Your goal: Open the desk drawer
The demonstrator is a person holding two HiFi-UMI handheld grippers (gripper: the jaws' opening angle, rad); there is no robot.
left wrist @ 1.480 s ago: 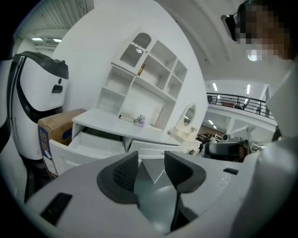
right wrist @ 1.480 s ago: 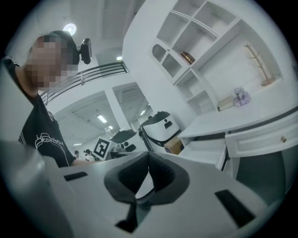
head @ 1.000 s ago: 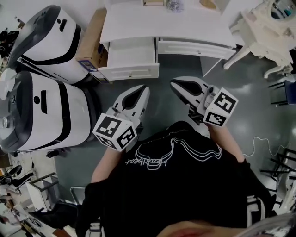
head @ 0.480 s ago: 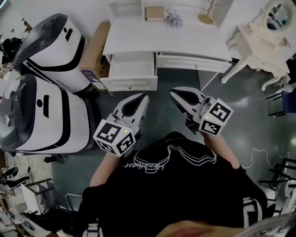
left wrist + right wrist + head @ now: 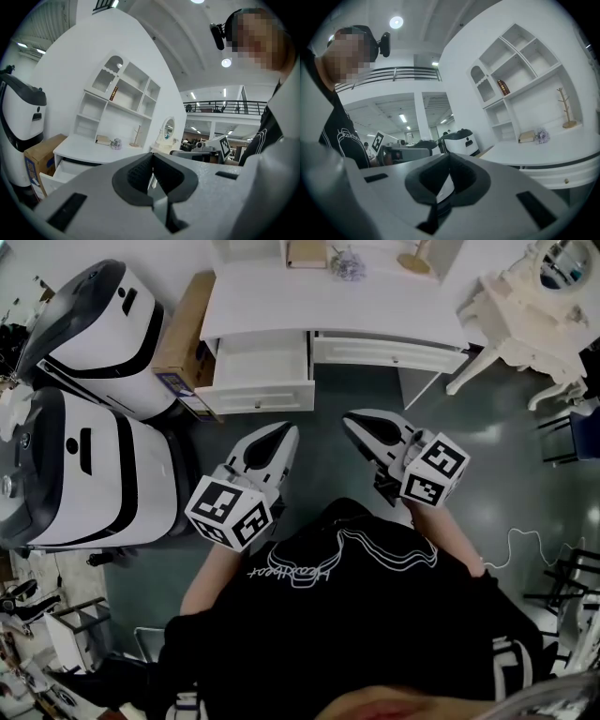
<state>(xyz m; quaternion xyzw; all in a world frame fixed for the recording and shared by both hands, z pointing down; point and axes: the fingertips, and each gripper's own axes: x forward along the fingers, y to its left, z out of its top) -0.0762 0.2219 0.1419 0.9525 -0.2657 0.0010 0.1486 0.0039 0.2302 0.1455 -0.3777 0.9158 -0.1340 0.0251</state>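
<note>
The white desk (image 5: pixel 328 306) stands at the top of the head view. Its left drawer (image 5: pixel 258 371) is pulled out and shows an empty white inside; the right drawer (image 5: pixel 389 351) is closed. My left gripper (image 5: pixel 289 430) hangs over the grey floor just below the open drawer, shut and empty. Beside it, my right gripper (image 5: pixel 349 421) is also shut and holds nothing. In the left gripper view the shut jaws point at the desk (image 5: pixel 79 150). The right gripper view shows the closed drawer's knob (image 5: pixel 566 180).
Two big white-and-black machines (image 5: pixel 94 324) (image 5: pixel 84 474) stand left, with a cardboard box (image 5: pixel 183 334) against the desk. An ornate white vanity (image 5: pixel 530 306) is at the right, a cable (image 5: pixel 520 540) on the floor. A book, flowers and a small stand sit on the desk.
The right gripper has shifted a little, slightly downward. The left gripper has stayed put. Both stay shut, and the left drawer is as far out as before.
</note>
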